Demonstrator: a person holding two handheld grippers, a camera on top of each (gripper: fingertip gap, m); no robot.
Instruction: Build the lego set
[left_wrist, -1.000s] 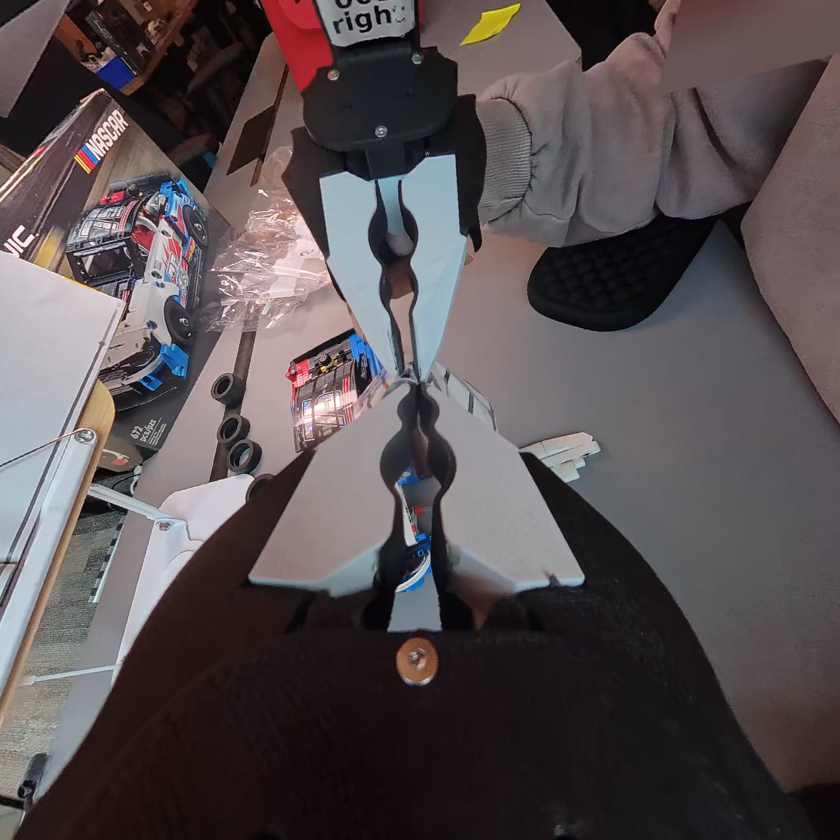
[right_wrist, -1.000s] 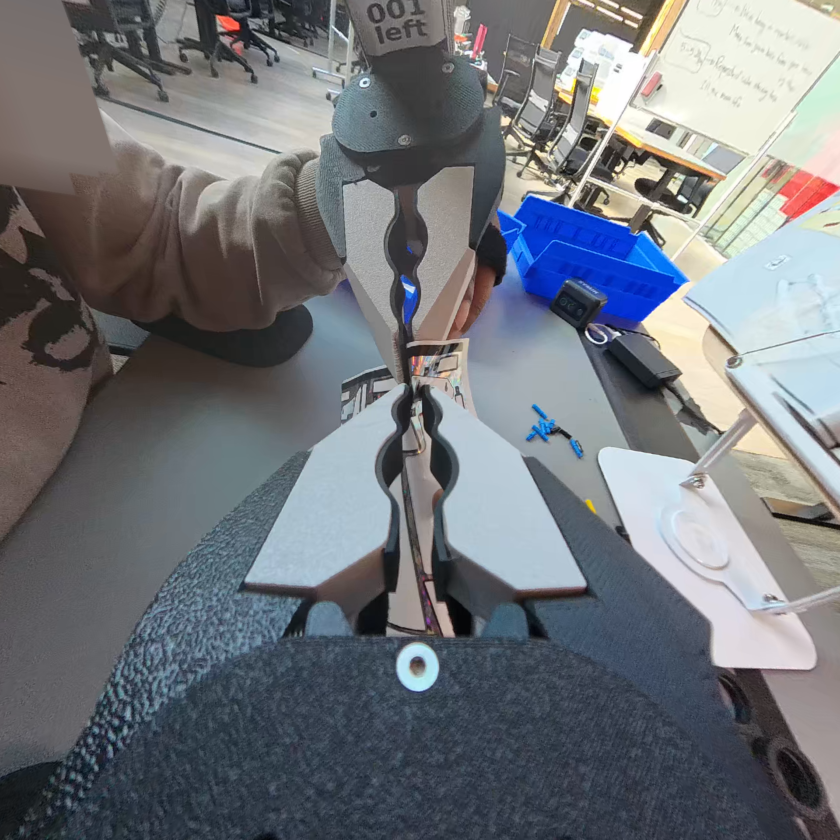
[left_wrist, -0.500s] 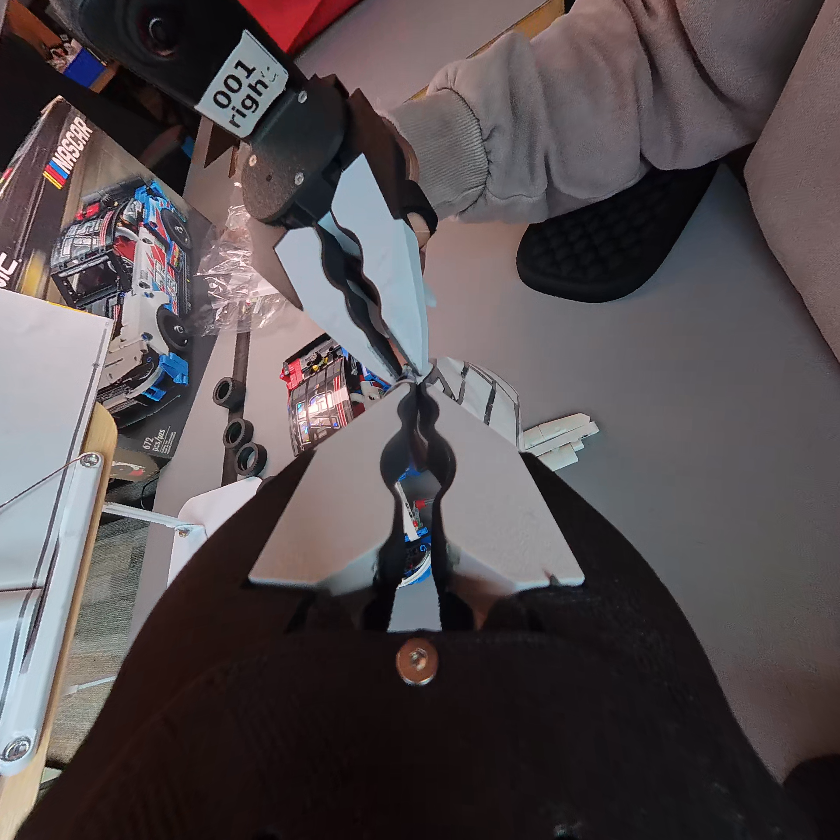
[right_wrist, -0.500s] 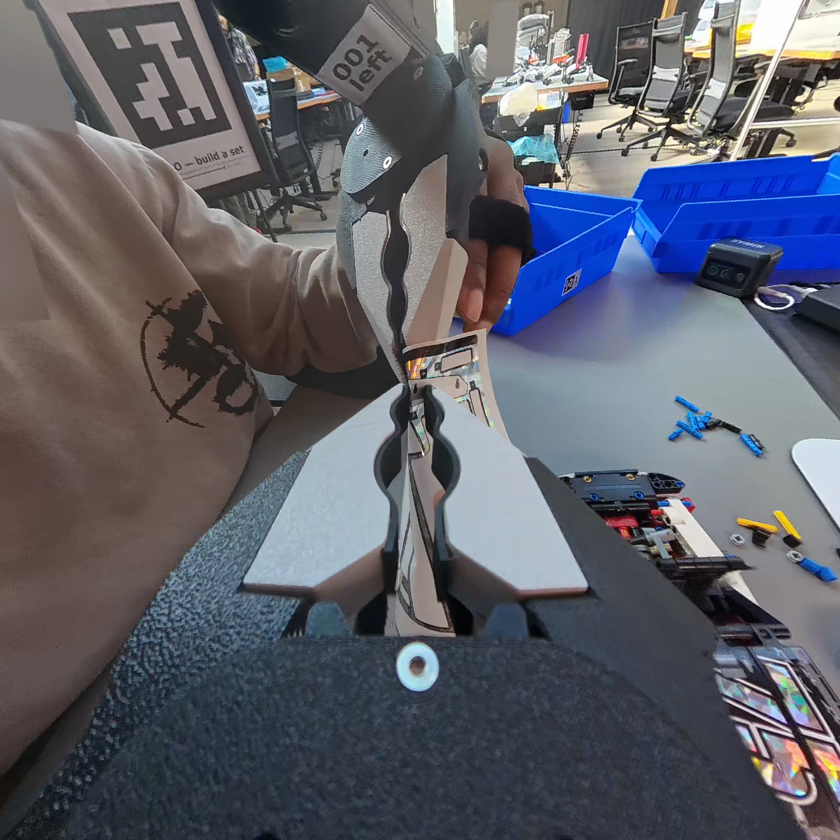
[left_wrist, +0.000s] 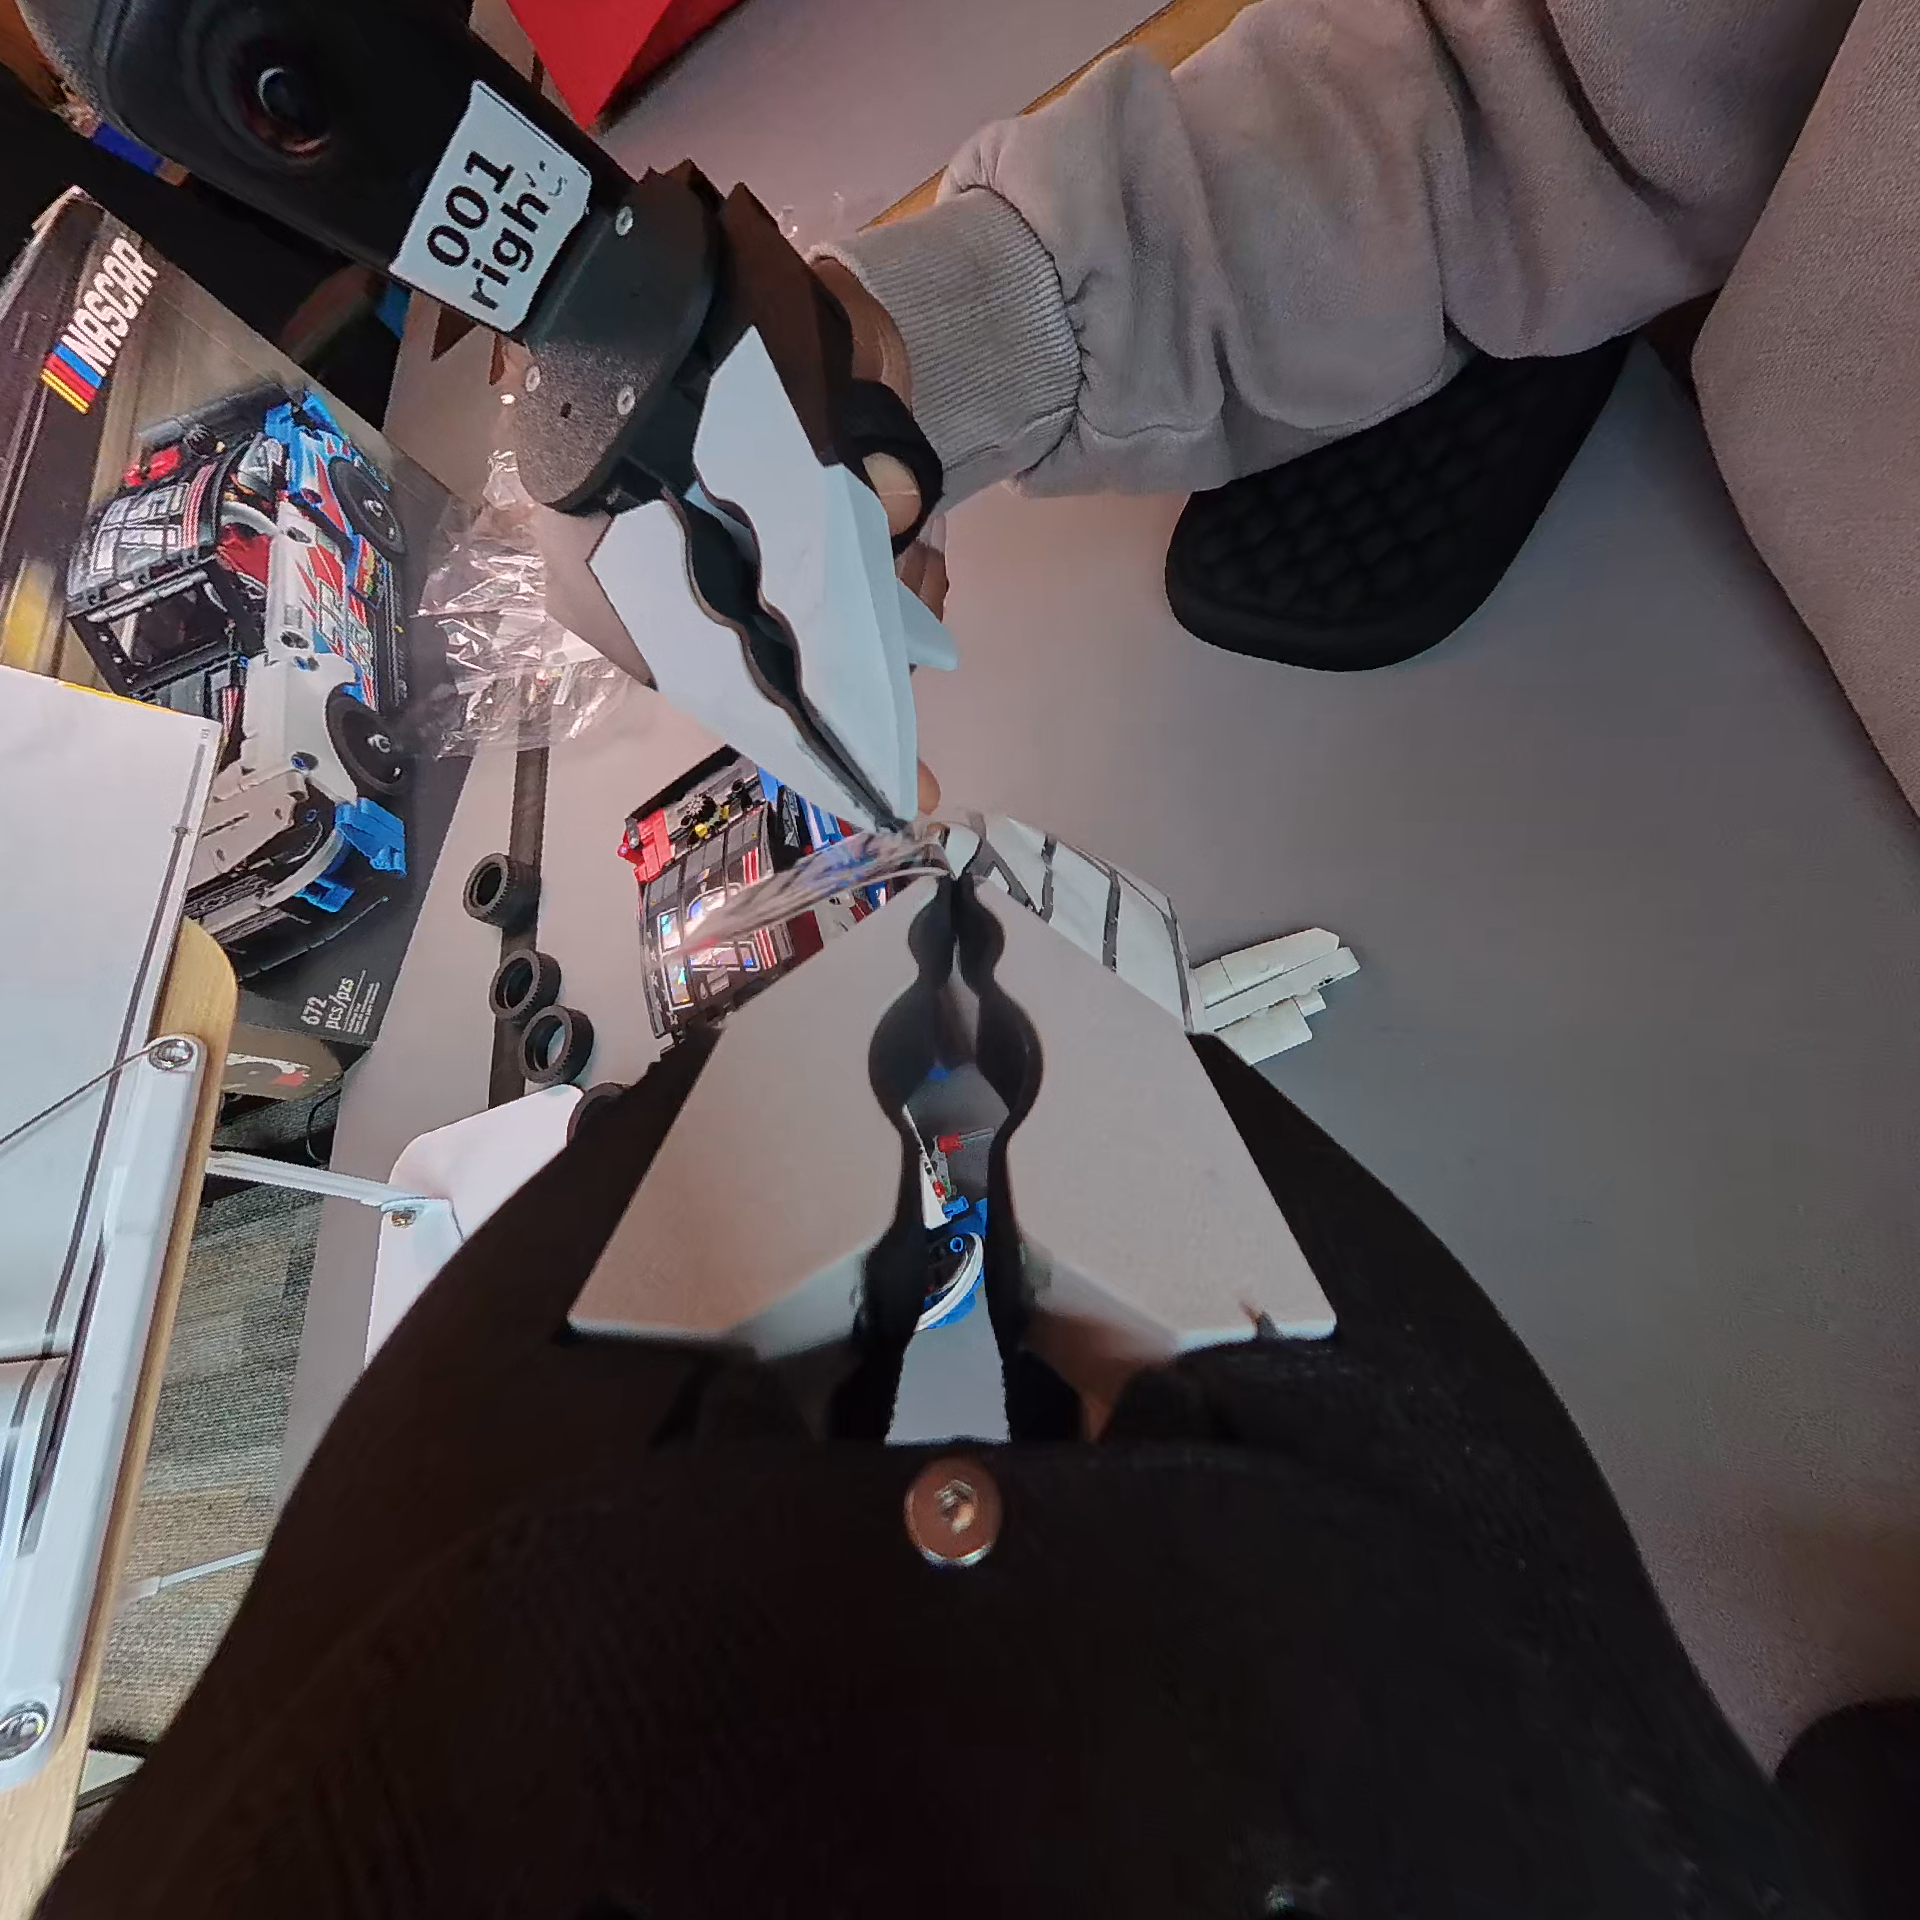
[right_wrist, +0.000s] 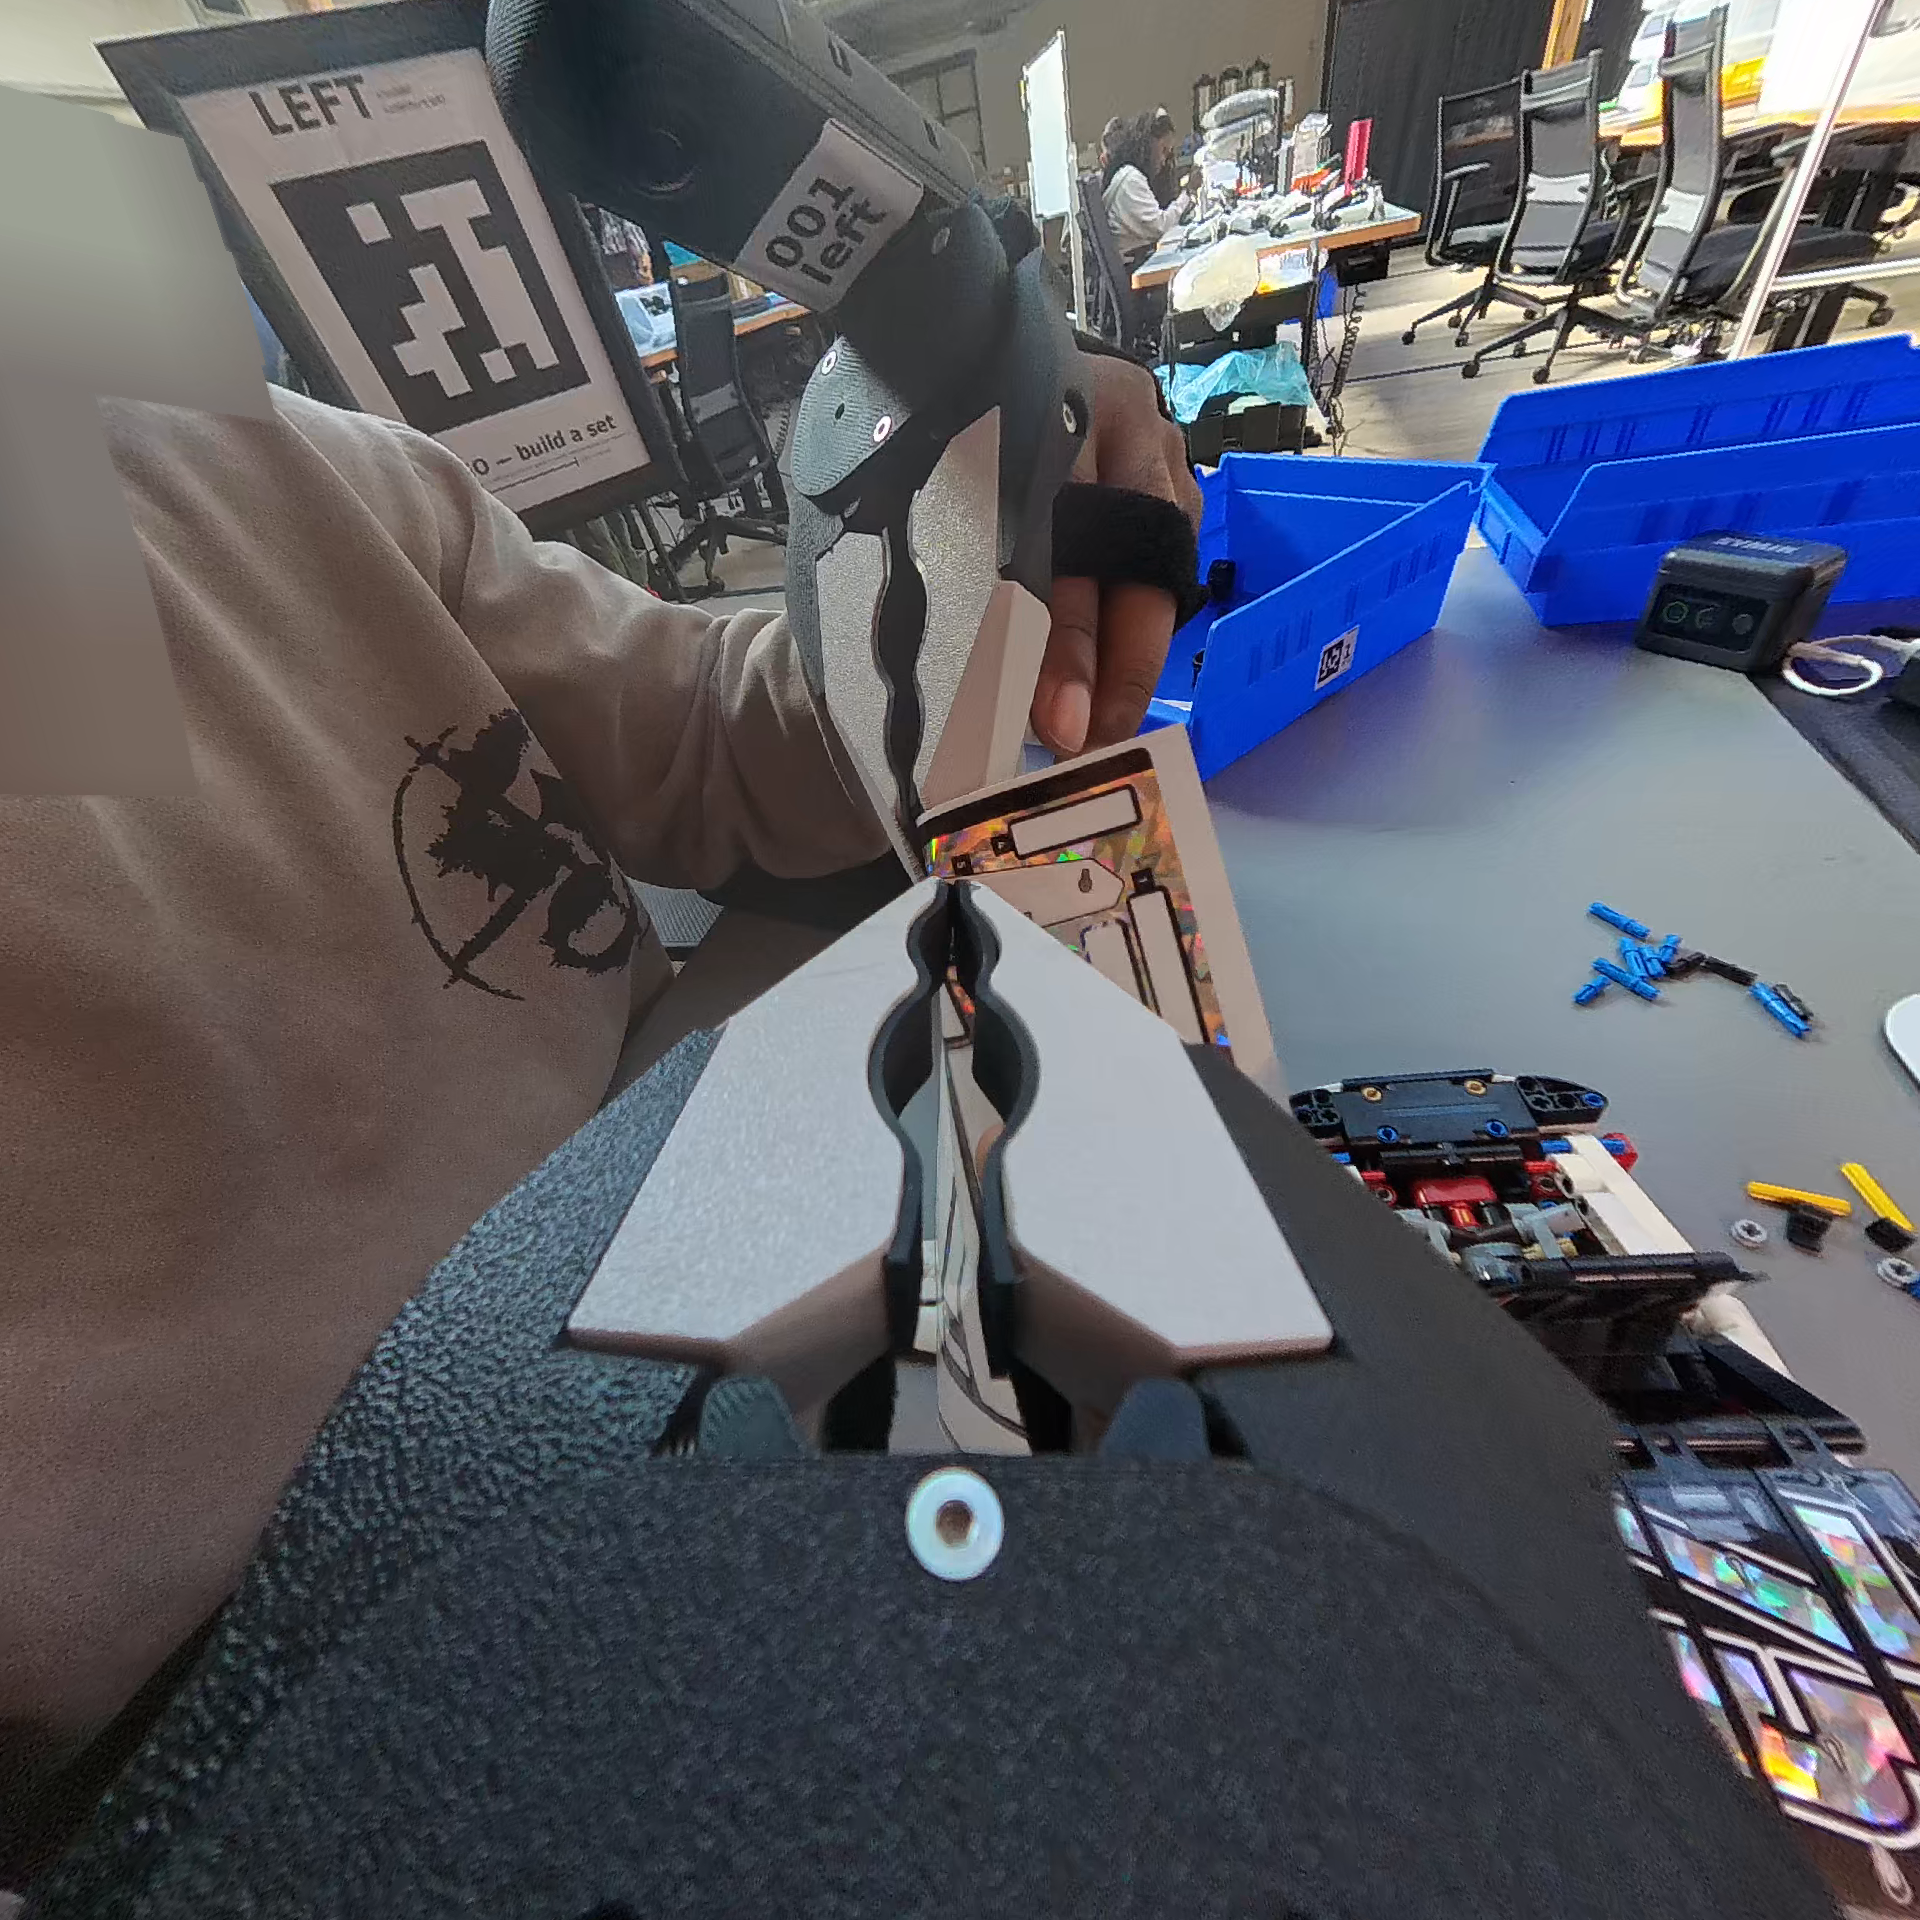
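Note:
I hold a holographic sticker sheet (right_wrist: 1101, 894) in the air between both grippers. My right gripper (right_wrist: 951, 894) is shut on the sheet, which passes between its fingers. My left gripper (right_wrist: 912, 821) comes down from above and is shut on the sheet's upper left corner. In the left wrist view my left gripper (left_wrist: 951, 894) meets the right gripper (left_wrist: 902, 821) tip to tip at the sheet (left_wrist: 1081, 904). The partly built lego car (right_wrist: 1507, 1195) lies on the grey table below, also in the left wrist view (left_wrist: 717, 914).
The lego box (left_wrist: 208, 623), a crumpled plastic bag (left_wrist: 509, 644), loose black tyres (left_wrist: 520, 987) and white bricks (left_wrist: 1268, 987) lie around the car. Blue pins (right_wrist: 1662, 966), yellow pieces (right_wrist: 1829, 1205), blue bins (right_wrist: 1351, 582) and a black device (right_wrist: 1745, 603) are to the right. Less than 4 cm separates the two grippers' tips. From either gripper's tips it is about 20 centimetres to the partly built lego car (right_wrist: 1507, 1195).
Both grippers have turned while staying shut on the sheet. The right gripper now leans in from the upper left, and the sheet's holographic face has swung into the right wrist view.

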